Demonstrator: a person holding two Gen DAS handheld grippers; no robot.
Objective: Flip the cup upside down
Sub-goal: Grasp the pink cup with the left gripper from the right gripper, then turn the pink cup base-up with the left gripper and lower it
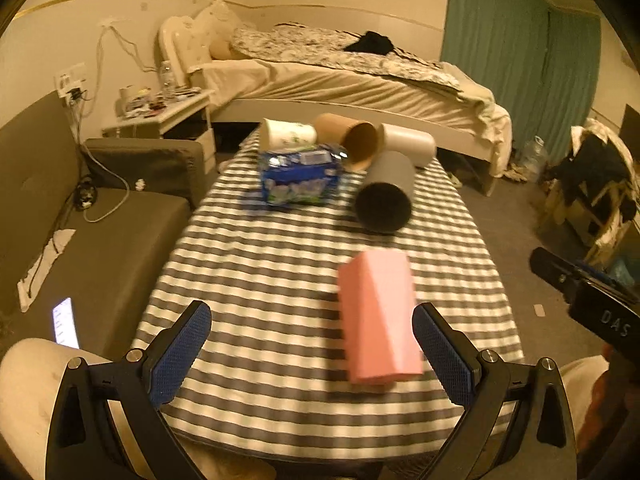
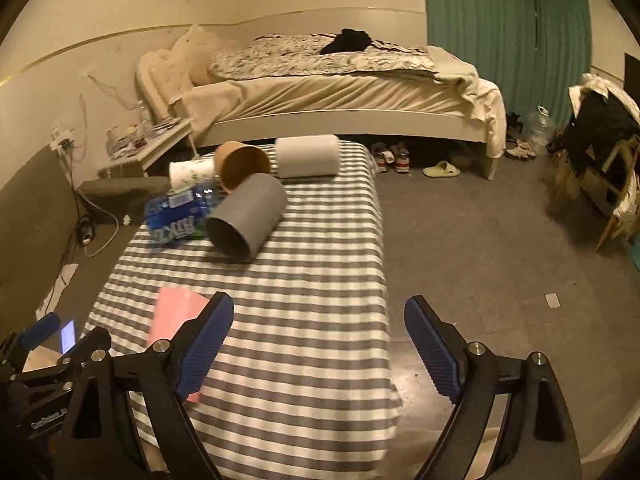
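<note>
A pink faceted cup [image 1: 378, 316] lies on the striped tablecloth [image 1: 260, 264] close in front of my left gripper [image 1: 312, 344], nearer its right finger; the gripper is open and empty. In the right wrist view the pink cup [image 2: 176, 312] shows partly behind my right gripper's left finger. My right gripper [image 2: 318, 344] is open and empty over the table's near right edge. A grey cup [image 1: 386, 194] lies on its side mid-table, mouth toward me; it also shows in the right wrist view [image 2: 248, 216].
At the table's far end lie a brown cup [image 1: 352, 140], a white cylinder [image 1: 408, 142], a printed paper cup [image 1: 286, 134] and a blue tissue pack [image 1: 300, 178]. A grey sofa [image 1: 100, 232] is left, a bed [image 2: 340, 88] behind, floor [image 2: 480, 248] right.
</note>
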